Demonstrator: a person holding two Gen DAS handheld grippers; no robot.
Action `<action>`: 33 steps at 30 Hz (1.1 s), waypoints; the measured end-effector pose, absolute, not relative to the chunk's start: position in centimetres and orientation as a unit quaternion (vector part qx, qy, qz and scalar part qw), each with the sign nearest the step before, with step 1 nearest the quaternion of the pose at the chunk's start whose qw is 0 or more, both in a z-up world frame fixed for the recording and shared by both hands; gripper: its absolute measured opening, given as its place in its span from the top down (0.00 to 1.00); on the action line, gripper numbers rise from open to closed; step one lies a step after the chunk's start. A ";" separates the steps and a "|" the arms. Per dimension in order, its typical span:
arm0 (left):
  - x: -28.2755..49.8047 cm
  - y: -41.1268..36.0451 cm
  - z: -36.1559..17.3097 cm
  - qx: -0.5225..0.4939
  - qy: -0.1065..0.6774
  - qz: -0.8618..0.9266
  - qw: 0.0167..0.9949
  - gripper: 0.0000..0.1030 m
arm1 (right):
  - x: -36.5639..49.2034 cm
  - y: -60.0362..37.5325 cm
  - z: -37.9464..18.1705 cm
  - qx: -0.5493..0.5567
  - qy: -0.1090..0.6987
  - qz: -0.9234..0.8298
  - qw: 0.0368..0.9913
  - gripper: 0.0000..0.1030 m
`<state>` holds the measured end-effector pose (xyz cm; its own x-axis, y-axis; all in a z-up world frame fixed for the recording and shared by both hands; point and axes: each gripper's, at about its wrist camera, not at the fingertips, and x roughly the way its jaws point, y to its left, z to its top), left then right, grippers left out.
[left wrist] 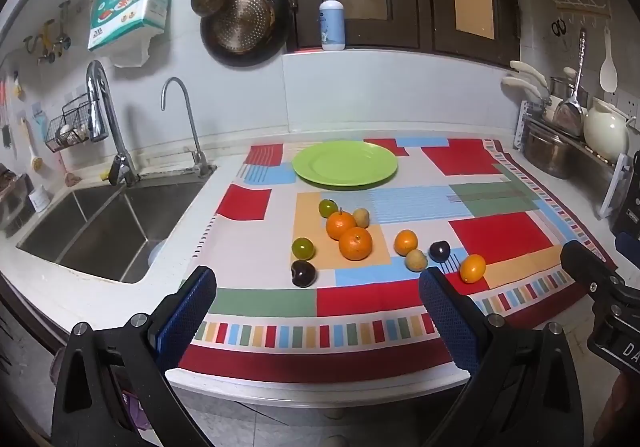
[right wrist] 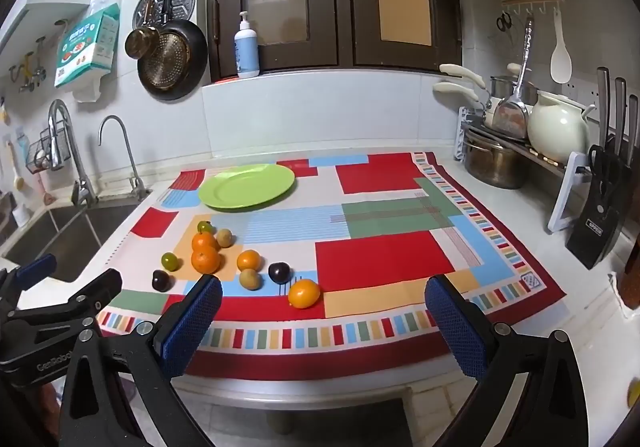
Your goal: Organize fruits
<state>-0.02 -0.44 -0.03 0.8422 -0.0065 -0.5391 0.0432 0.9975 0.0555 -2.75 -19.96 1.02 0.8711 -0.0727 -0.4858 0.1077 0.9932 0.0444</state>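
Note:
An empty green plate [left wrist: 345, 163] [right wrist: 247, 185] rests at the back of a colourful patchwork cloth [left wrist: 500, 235] [right wrist: 384, 259]. In front of it several small fruits lie loose: two touching oranges [left wrist: 355, 243] [right wrist: 205, 259], a smaller orange [left wrist: 405, 242] [right wrist: 249, 260], an oval orange fruit [left wrist: 472, 268] [right wrist: 304, 293], two green fruits [left wrist: 303, 248] [right wrist: 169, 261], two dark plums [left wrist: 303, 273] [right wrist: 279, 272] and two tan fruits [left wrist: 415, 259] [right wrist: 250, 279]. My left gripper [left wrist: 318, 293] hangs open over the cloth's near edge. My right gripper [right wrist: 324, 305] is also open, holding nothing.
A steel sink [left wrist: 100, 223] with two taps [left wrist: 102, 119] lies left of the cloth. A knife block [right wrist: 604, 203], a cream teapot [right wrist: 558, 131] and pots on a rack [right wrist: 496, 163] stand at the right. Pans [left wrist: 244, 23] hang on the back wall.

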 end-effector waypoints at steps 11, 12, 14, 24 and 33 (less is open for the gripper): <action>-0.1 -0.4 0.1 0.033 0.281 -0.009 0.959 0.00 | -2.7 -19.8 0.9 0.034 0.250 -0.046 0.967 0.01; -0.1 -0.3 0.1 0.033 0.281 -0.009 0.959 0.00 | -2.7 -19.8 1.0 0.034 0.250 -0.046 0.967 0.01; -0.1 -0.3 0.2 0.033 0.281 -0.009 0.959 0.00 | -2.7 -19.7 1.0 0.034 0.250 -0.046 0.967 0.01; -0.2 0.0 0.3 0.029 0.281 -0.008 0.959 0.00 | -2.6 -19.6 0.9 0.033 0.250 -0.047 0.967 0.01; -0.2 0.1 0.4 0.029 0.279 -0.008 0.960 0.00 | -2.8 -19.4 1.2 0.030 0.249 -0.044 0.967 0.01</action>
<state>-0.17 0.11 0.38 0.8439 0.0005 -0.5366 0.0314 0.9982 0.0504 -2.82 -19.37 1.25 0.8721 -0.0695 -0.4843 0.0993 0.9944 0.0361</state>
